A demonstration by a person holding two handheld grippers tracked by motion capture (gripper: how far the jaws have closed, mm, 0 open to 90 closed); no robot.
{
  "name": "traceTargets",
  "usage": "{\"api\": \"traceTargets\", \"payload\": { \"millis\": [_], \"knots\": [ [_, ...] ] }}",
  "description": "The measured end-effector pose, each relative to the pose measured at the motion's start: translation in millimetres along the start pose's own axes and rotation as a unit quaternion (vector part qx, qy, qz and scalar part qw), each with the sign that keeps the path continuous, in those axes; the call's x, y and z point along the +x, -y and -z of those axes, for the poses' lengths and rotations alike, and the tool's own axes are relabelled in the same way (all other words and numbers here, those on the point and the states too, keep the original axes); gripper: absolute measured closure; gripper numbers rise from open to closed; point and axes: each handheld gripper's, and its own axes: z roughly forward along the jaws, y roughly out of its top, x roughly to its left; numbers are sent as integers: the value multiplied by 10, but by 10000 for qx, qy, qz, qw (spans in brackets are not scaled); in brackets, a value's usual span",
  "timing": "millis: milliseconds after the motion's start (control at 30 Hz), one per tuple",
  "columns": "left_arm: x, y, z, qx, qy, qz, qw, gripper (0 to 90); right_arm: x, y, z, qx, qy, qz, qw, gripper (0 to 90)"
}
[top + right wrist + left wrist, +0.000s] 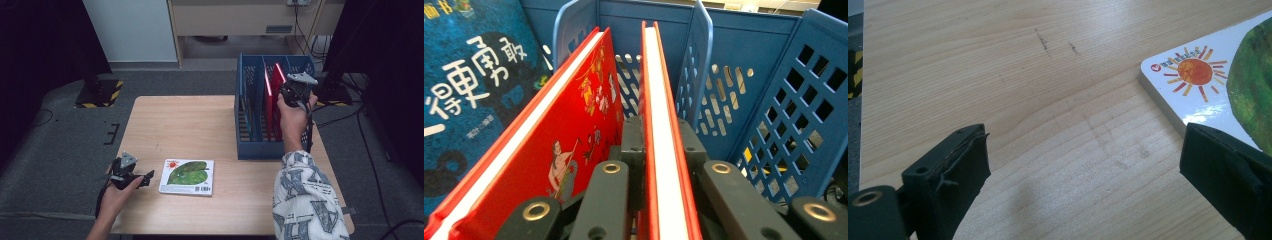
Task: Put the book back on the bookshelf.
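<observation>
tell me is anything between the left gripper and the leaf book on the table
Nothing visible. The left gripper rests on the table with its jaws open toward the leaf book, and only bare wood lies between them. In the left gripper view the book's corner sits just beyond one jaw.

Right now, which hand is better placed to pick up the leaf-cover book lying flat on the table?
Left. The left tongs hover open just beside the leaf-cover book, its corner by one pad. The right tongs are shut on a red book in the blue rack.
</observation>
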Motion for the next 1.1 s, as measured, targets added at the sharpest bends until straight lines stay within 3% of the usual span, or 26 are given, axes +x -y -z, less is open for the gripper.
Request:
{"api": "traceTargets", "payload": {
  "millis": [633, 900, 1100],
  "knots": [
    [-16, -2, -14, 22, 23, -24, 10000, 47, 12, 32, -110, 75, -30, -9, 10000, 780],
    [-10, -1, -7, 34, -1, -30, 10000, 47, 35, 39, -36, 65, -177, 90, 9998, 696],
    [-12, -2, -1, 29, -7, -29, 10000, 47, 38, 62, 53, 80, -240, 167, 9995, 689]
  ]
}}
